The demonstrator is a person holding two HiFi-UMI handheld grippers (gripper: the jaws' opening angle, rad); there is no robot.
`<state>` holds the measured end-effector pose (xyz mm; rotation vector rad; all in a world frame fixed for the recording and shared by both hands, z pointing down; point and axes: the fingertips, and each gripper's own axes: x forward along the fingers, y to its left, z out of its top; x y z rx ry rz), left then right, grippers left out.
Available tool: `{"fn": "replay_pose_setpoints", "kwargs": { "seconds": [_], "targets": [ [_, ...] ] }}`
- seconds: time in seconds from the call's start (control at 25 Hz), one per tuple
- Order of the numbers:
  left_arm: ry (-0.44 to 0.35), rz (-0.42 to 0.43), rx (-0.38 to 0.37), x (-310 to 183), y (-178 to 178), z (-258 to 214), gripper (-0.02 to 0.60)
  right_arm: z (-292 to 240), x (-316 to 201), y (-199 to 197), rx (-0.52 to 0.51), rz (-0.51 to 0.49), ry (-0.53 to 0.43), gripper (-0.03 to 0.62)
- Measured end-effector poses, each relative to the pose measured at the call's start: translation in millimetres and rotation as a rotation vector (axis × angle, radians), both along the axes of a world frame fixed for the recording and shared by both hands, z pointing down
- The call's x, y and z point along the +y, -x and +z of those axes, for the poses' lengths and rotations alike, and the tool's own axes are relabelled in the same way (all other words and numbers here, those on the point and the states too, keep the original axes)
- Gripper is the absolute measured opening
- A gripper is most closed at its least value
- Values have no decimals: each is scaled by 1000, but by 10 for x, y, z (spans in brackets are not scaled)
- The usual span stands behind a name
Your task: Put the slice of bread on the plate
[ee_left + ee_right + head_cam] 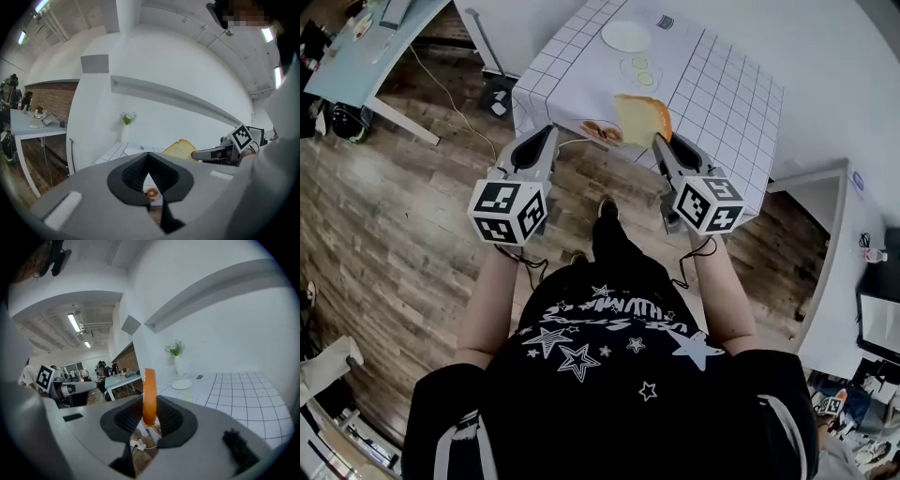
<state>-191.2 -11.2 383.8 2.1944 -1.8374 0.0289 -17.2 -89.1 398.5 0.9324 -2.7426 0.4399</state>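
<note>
Edgewise, slice of bread [149, 394] pinched in right gripper [149, 401] — left gripper [149, 157] pressed together.

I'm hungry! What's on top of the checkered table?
A white plate, two green slices and some orange-brown food near the edge. The bread, held in the right gripper, covers part of the table beneath it.

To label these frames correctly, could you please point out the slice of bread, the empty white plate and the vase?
slice of bread [642, 117]: head view, middle of its face
empty white plate [626, 36]: head view, bare centre
vase [178, 365]: right gripper view, its white body
</note>
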Motion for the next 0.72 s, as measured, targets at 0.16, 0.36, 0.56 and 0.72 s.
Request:
{"fn": "replay_pose_setpoints", "kwargs": {
  "seconds": [0.16,0.36,0.56,0.72],
  "targets": [
    [2,-31,-27,-208,141,-11,9,5,-291,232,-14,-47,-3,93],
    [15,-76,-16,-572,345,29,9,32,-687,421,-19,-84,7,93],
    [11,-95,-20,-990,393,-18,9,21,-1185,451,-33,-77,14,92],
    [9,-95,-42,-1215,357,-64,9,-1,-1489,453,-45,-78,11,92]
  ]
}}
